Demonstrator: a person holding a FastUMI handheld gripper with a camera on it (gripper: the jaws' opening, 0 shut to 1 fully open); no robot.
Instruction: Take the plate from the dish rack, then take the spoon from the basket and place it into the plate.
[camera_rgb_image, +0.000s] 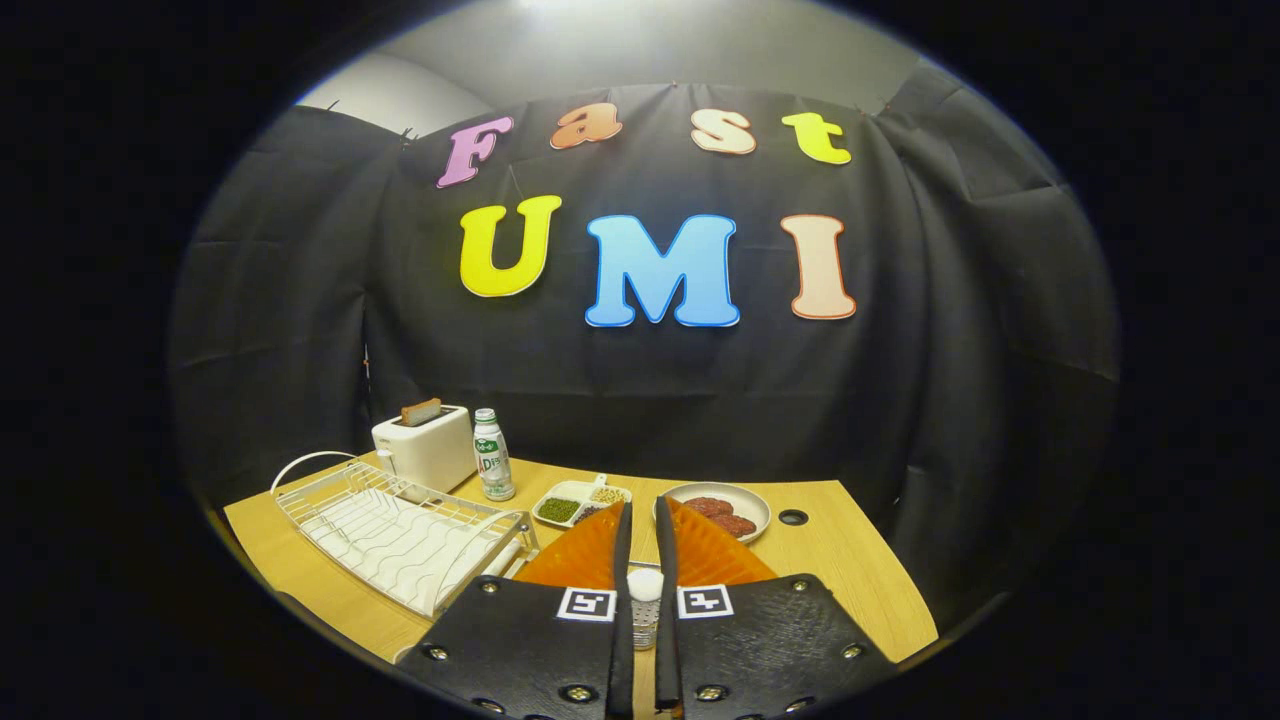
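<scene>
Plate and dish rack (400, 535) belonged together by the task, yet no plate could be made out among the white wires. The rack lay along the bench's (860, 590) left edge and only a pale wavy base showed inside it. A round dish (718, 508) holding reddish pieces sat near the far edge, just beyond the claw (642, 505), whose fingers were drawn close with a narrow slit between them and nothing pinched at the tips. Judging from this, the step in hand was reaching the rack: the claw would need to swing left, spread, and take any plate by its rim. Down in the slit sat a small mesh basket (645, 628) with a white rounded end (645, 585), possibly the spoon; most of it was hidden.
</scene>
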